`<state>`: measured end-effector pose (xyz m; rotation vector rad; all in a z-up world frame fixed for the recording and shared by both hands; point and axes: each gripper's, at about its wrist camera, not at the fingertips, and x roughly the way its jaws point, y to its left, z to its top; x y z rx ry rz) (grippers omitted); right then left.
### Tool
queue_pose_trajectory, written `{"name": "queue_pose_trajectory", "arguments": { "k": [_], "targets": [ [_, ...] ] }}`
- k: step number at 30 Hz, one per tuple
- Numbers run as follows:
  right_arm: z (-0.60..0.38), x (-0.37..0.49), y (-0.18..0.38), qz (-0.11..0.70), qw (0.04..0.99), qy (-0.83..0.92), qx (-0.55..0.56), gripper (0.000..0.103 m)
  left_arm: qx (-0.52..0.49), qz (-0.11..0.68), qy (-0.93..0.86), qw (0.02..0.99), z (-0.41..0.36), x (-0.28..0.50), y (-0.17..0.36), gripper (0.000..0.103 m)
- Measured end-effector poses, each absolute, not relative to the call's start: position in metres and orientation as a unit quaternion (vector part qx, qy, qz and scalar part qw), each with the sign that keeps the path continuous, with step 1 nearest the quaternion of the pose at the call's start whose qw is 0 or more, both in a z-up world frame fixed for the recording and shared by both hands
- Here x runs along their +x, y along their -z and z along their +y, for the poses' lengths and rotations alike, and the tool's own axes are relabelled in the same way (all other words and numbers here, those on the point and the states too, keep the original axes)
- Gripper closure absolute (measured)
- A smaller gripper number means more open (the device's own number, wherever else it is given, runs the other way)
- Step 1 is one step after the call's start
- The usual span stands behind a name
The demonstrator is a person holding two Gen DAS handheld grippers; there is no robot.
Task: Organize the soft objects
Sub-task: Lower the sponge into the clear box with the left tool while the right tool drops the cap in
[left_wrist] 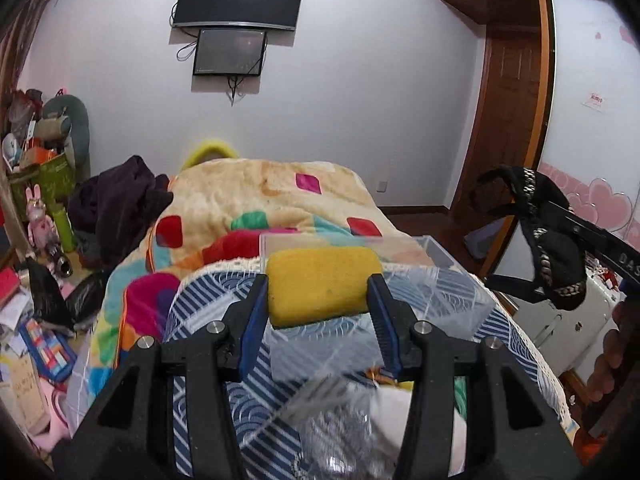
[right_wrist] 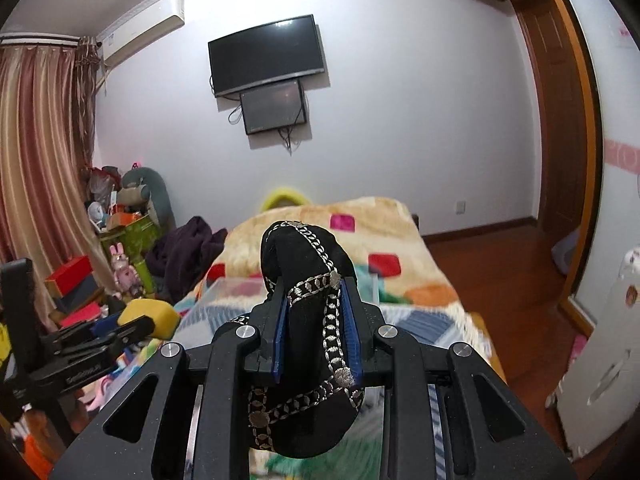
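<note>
The left gripper [left_wrist: 318, 312] is clamping a yellow rectangular foam sponge [left_wrist: 323, 283] between its blue pads, holding it above a clear plastic storage box [left_wrist: 440, 276] sitting on the patterned bed cover [left_wrist: 208, 300]. The right gripper [right_wrist: 316, 320] is squeezing a black fabric piece with silver chain trim [right_wrist: 308, 320], lifted over the bed's colourful fleece blanket [right_wrist: 360, 216].

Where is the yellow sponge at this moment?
The yellow sponge is held between the fingers of the left gripper, above the clear plastic box on the bed. In the right wrist view it appears at the far left.
</note>
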<state>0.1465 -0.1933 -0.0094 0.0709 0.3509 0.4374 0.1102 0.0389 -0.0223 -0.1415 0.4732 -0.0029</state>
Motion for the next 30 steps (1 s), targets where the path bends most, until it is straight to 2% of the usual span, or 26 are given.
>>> {"name": "queue_pose_trajectory", "arguments": {
  "k": [6, 22, 28, 30],
  "targets": [
    [-0.173, 0.173, 0.017, 0.183, 0.962, -0.201, 0.015, 0.081, -0.066, 0.267, -0.002, 0.962, 0.036, 0.145, 0.031, 0.054],
    [-0.141, 0.233, 0.079, 0.331, 0.923, -0.192, -0.044, 0.081, -0.014, 0.369, 0.010, 0.929, 0.007, 0.212, 0.075, 0.054],
    [-0.142, 0.233, 0.086, 0.358, 0.909, -0.203, -0.058, 0.078, -0.002, 0.386, 0.011, 0.923, 0.002, 0.217, 0.083, 0.049],
    [-0.142, 0.233, 0.085, 0.361, 0.908, -0.206, -0.059, 0.077, -0.002, 0.384, 0.007, 0.923, 0.004, 0.215, 0.083, 0.040]
  ]
}}
